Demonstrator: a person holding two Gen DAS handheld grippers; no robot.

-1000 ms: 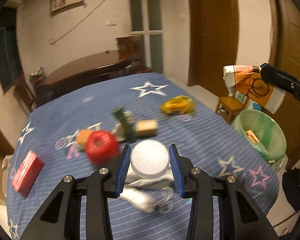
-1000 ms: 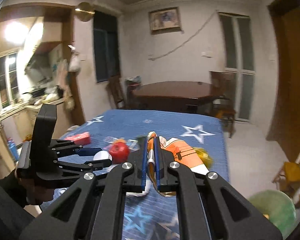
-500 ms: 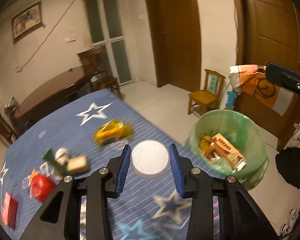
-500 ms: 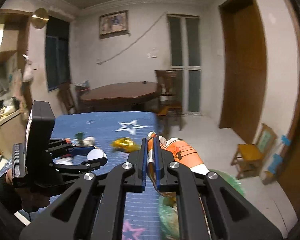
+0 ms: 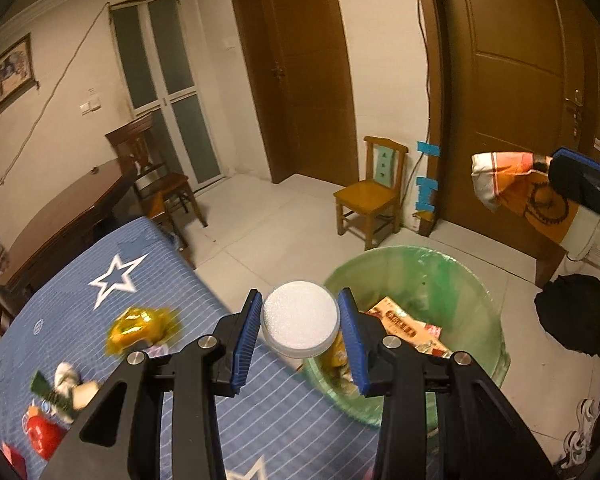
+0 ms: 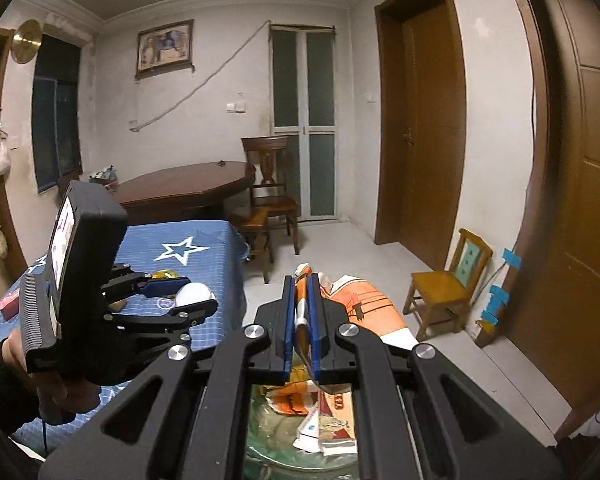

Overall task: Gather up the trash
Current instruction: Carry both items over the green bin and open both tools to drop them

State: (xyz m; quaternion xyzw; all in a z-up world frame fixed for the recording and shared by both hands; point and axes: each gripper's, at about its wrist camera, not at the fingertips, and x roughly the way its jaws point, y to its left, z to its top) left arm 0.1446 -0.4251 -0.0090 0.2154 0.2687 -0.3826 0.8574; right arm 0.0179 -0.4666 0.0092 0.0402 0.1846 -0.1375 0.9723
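With my left gripper [image 5: 300,338] clamping the white round lidded cup [image 5: 299,317] and my right gripper [image 6: 302,320] pinching the orange-and-white wrapper [image 6: 364,304], I centre both over the green-lined bin [image 5: 480,280] just ahead and below before letting go.

Dim, warm indoor lighting; strong fisheye bending with dark corners; motion-blurred crinkled yellow wrapper [image 5: 140,330] at left.

Warm, dim light fell on pale walls and a light tiled floor [image 5: 260,240], with brown wooden doors [image 6: 432,120] at two o'clock, a small wooden chair [image 6: 444,288] at three, a dark round table [image 6: 188,188] at eleven, and a framed picture [image 6: 164,48] above it.
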